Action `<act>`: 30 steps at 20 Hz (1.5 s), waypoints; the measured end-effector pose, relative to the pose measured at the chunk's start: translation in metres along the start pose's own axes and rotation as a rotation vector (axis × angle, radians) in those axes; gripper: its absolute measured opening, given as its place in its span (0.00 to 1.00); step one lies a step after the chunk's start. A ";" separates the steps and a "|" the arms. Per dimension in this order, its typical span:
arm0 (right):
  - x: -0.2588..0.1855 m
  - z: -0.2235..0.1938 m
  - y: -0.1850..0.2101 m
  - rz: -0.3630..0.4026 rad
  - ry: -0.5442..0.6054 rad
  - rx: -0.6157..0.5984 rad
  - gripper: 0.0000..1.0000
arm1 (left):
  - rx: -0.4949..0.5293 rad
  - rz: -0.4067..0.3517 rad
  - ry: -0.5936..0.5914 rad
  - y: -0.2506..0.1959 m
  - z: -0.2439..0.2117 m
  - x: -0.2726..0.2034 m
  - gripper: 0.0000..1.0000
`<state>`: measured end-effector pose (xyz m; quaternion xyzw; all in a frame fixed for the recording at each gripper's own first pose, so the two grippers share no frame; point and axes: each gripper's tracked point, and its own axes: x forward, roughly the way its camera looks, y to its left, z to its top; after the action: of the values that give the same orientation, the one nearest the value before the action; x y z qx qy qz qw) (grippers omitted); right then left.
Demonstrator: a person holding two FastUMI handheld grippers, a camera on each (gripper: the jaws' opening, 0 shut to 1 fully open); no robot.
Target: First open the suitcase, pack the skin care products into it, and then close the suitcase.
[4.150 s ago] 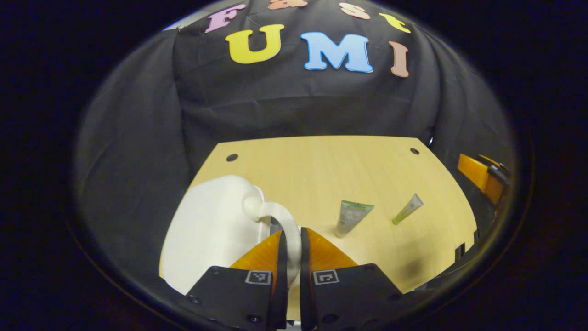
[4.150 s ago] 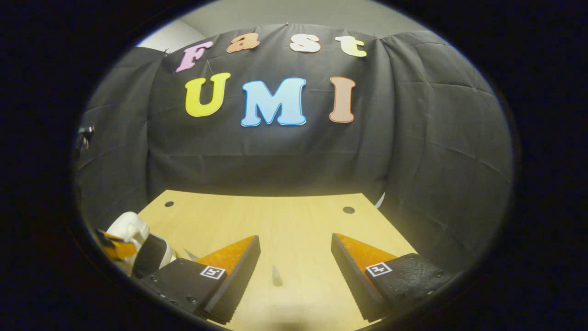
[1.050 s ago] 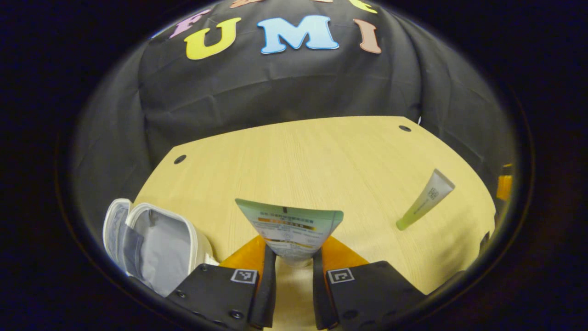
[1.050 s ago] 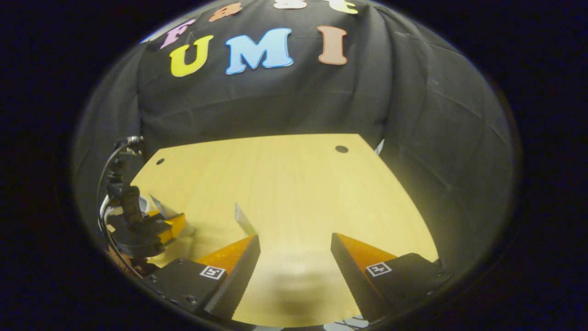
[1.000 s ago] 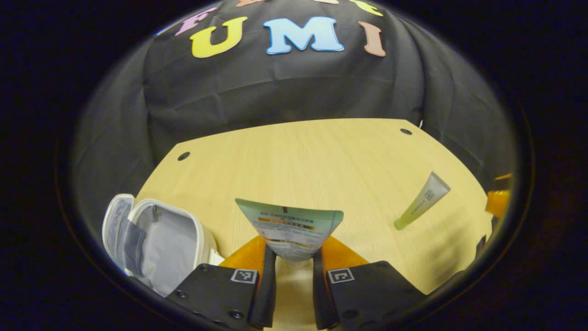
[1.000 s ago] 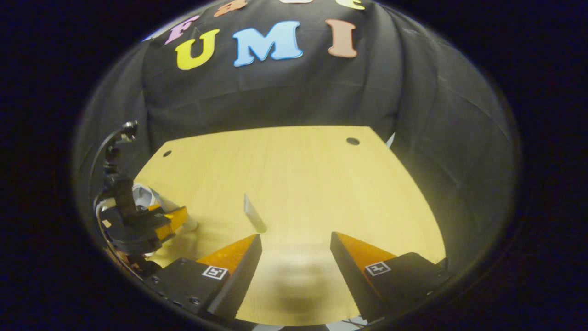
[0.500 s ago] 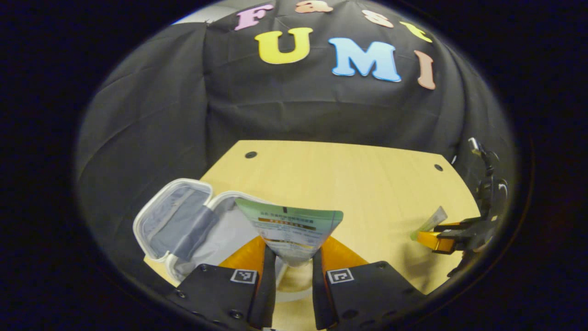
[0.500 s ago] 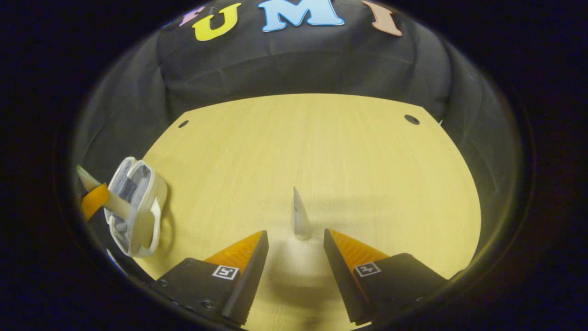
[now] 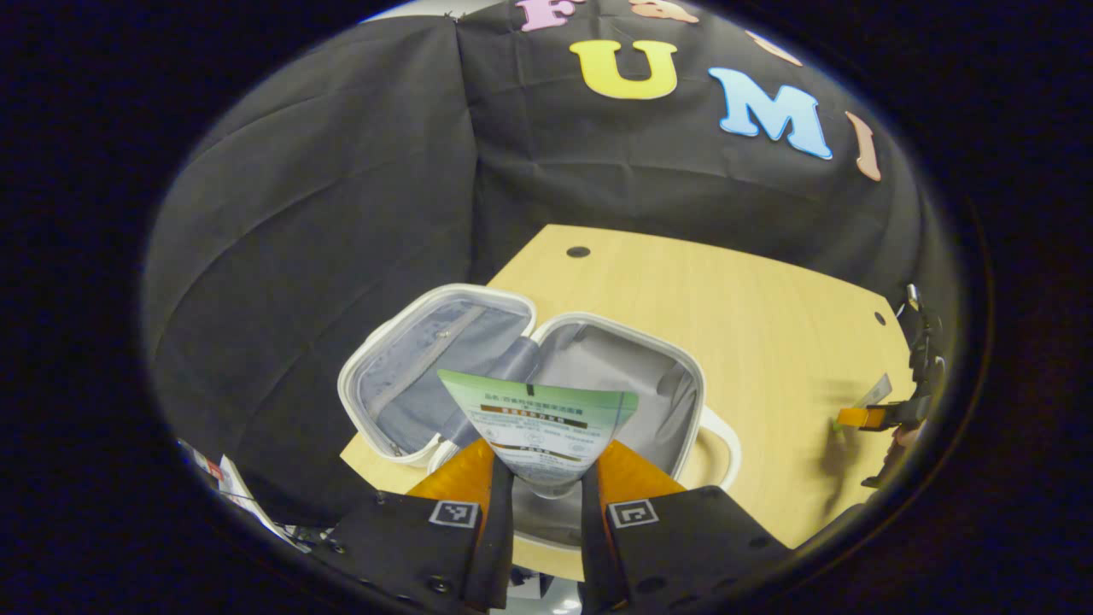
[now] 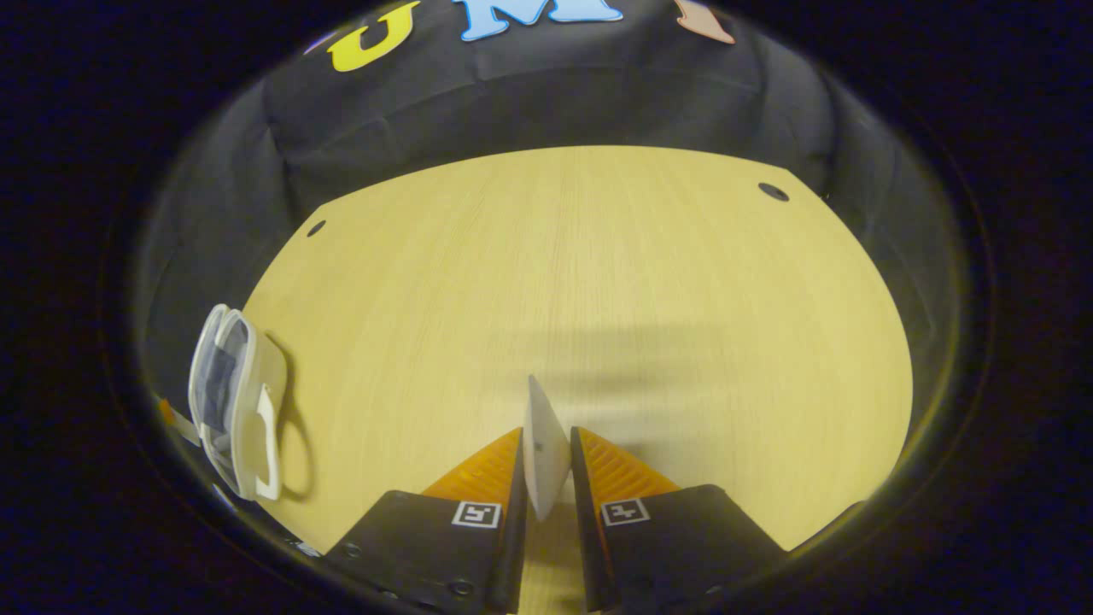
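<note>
1. Risk: the left gripper is clamped on the green tube near its cap end, so the wide crimped end sticks up free. If the jaws open while it's over the hinge or rim of the suitcase, the tube could likely land across the rim and block closing later.
2. Risk: the right gripper pinches the slim tube edge-on. Thin, slick body, so it may twist or slip out on the carry to the suitcase.
3. Risk: both hands heading for the same small case could collide. The open case is light and sits at the corner of the table, so a knock might shove it off.
4. Green tube: held between the left fingers, hanging over the suitcase's near half, above the grey lining. Lid half lies flat beyond it.
5. Slim tube: between the right fingers, at table level, well apart from the suitcase, which sits far to that gripper's left.
</note>
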<state>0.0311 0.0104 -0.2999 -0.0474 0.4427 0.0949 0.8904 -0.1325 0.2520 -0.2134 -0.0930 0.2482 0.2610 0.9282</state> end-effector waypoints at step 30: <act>-0.096 -0.058 0.362 0.590 0.543 0.029 0.27 | -0.151 -0.050 0.011 0.150 -0.030 -0.022 0.99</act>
<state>-0.1477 0.3422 -0.2585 0.0709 0.6579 0.3244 0.6760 -0.2411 0.3603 -0.2345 -0.1704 0.2306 0.2554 0.9233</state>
